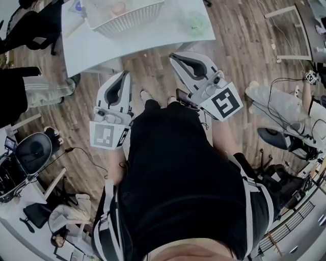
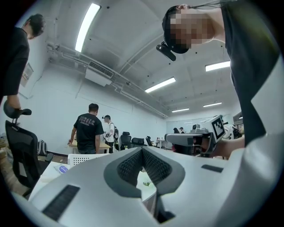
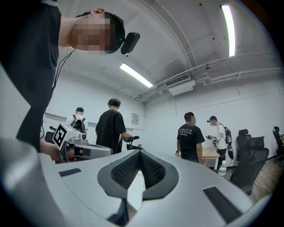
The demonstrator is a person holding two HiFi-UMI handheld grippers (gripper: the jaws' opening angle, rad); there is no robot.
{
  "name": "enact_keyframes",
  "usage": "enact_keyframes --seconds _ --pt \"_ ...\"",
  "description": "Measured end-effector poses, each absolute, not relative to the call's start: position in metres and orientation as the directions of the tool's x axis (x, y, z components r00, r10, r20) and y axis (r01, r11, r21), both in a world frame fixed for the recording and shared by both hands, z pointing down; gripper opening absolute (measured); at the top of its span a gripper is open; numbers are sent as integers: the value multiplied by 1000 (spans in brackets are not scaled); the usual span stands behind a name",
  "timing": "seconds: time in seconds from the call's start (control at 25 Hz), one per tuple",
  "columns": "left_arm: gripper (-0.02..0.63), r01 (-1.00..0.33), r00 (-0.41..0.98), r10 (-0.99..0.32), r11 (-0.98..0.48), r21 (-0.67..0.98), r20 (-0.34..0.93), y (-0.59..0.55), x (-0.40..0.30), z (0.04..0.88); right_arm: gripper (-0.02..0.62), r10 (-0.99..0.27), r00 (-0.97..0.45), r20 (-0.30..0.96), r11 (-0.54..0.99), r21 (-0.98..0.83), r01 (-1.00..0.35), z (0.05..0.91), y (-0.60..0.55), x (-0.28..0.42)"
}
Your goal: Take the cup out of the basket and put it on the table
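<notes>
A white perforated basket stands on the white table at the top of the head view, and a pale pinkish thing inside it may be the cup. The basket also shows low in the left gripper view. My left gripper is over the wooden floor, short of the table's near edge, jaws together and empty. My right gripper hangs just at that edge, shut with nothing in it. Both point level toward the table. Each gripper shows in the other's view.
A small green thing lies on the table's right part. A person's legs stand left of the table. A black office chair and cables are on the floor at the left. More people stand farther back in the room.
</notes>
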State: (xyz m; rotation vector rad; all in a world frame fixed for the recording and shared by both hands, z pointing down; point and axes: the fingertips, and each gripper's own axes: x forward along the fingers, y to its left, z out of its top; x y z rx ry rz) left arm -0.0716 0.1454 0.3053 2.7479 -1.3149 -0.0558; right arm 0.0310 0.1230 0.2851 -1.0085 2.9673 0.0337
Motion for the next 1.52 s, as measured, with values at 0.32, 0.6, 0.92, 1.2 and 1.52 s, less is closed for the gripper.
enact_keyframes --seconds 0.32,0.6,0.92,1.2,1.52 --pt "20 -761 646 -763 -643 84 16 120 -117 308 18 -633 -774 2 774 45 -632 287 97 -13" --pt "20 -744 667 -744 -662 89 35 100 -128 301 18 -662 -750 11 750 32 -661 276 77 -20" --pt "20 -771 635 -771 -630 97 37 57 -108 311 18 -621 -783 -6 783 39 -621 285 27 -4" --pt "20 -808 586 -810 -581 97 30 11 -101 302 18 -580 -814 -35 813 19 -581 278 -28 0" --pt "20 -838 539 -841 -530 130 48 -67 -93 312 18 -528 -849 -26 849 10 -529 289 -109 5"
